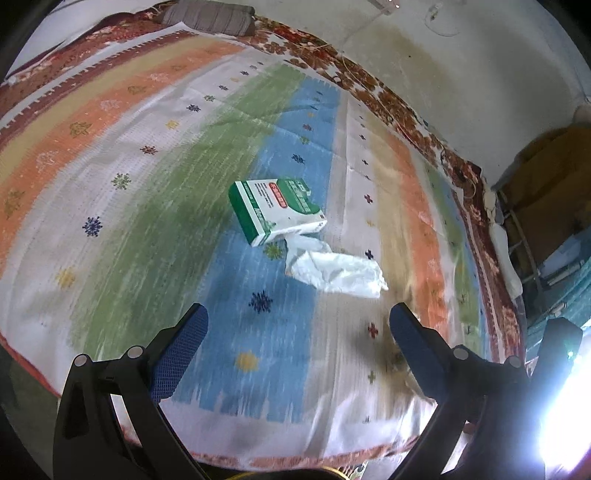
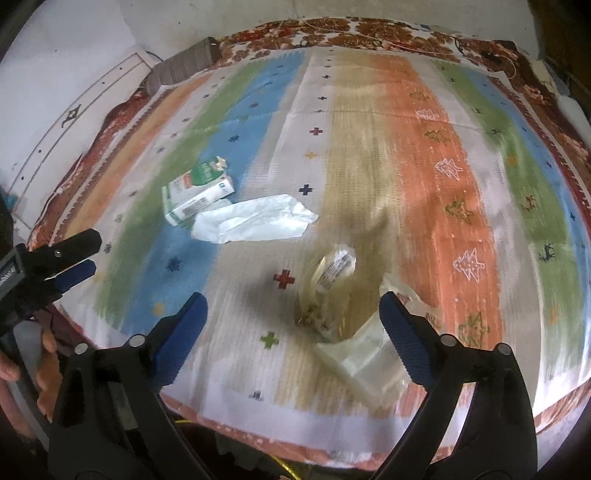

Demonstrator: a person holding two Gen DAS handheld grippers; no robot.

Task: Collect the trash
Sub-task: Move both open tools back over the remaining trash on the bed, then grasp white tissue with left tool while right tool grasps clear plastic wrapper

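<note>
A green and white carton (image 1: 275, 210) lies on the striped bedspread (image 1: 147, 184), with a crumpled white plastic bag (image 1: 334, 271) just in front of it. My left gripper (image 1: 297, 332) is open and empty, hovering short of the bag. In the right wrist view the carton (image 2: 197, 195) and the white bag (image 2: 251, 219) lie to the upper left. A clear plastic bag with a label (image 2: 330, 280) and a clear wrapper (image 2: 365, 360) lie between the fingers of my right gripper (image 2: 291, 321), which is open and empty above them. The left gripper (image 2: 74, 258) shows at the left edge.
A grey pillow (image 1: 210, 16) lies at the head of the bed, also in the right wrist view (image 2: 183, 64). A wall (image 1: 461, 74) borders the far side. Boxes and shelving (image 1: 546, 206) stand past the bed's right edge. A bright glare (image 1: 569, 406) fills the lower right corner.
</note>
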